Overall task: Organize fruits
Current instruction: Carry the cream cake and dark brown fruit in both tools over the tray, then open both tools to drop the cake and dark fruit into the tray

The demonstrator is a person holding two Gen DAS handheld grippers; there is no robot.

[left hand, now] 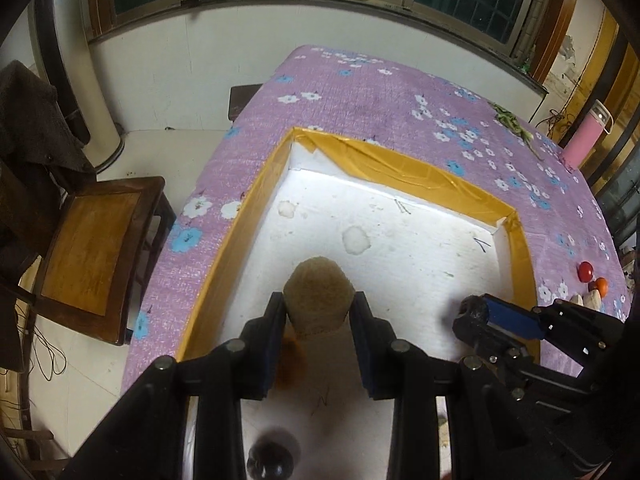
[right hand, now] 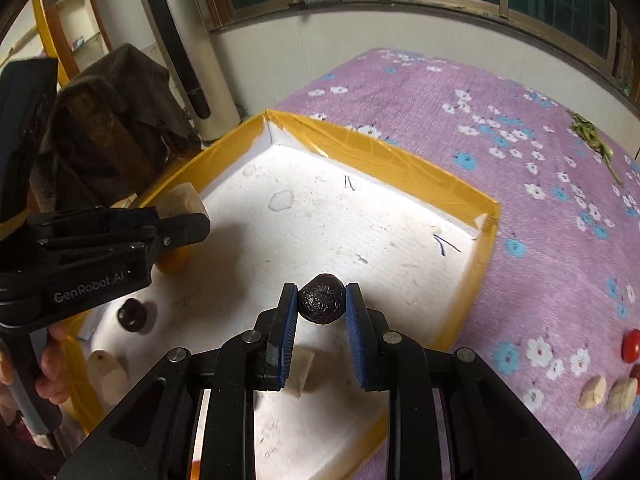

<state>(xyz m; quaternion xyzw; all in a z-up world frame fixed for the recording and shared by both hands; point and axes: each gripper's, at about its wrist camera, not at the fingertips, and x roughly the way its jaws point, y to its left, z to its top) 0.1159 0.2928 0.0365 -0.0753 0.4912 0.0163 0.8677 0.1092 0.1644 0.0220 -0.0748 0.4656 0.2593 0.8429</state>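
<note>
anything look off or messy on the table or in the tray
Yes: the white tray floor carries round stains and pen marks, and its yellow tape rim is wrinkled. A loose green sprig lies on the purple cloth, away from the fruits.

Left gripper (left hand: 318,310) jaws clamped on a load, right gripper (right hand: 321,300) jaws likewise, side by side

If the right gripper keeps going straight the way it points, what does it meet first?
The right gripper, shut on a dark wrinkled round fruit, would probably meet the white foam tray floor first, then its yellow-taped far wall; depth is unclear.
</note>
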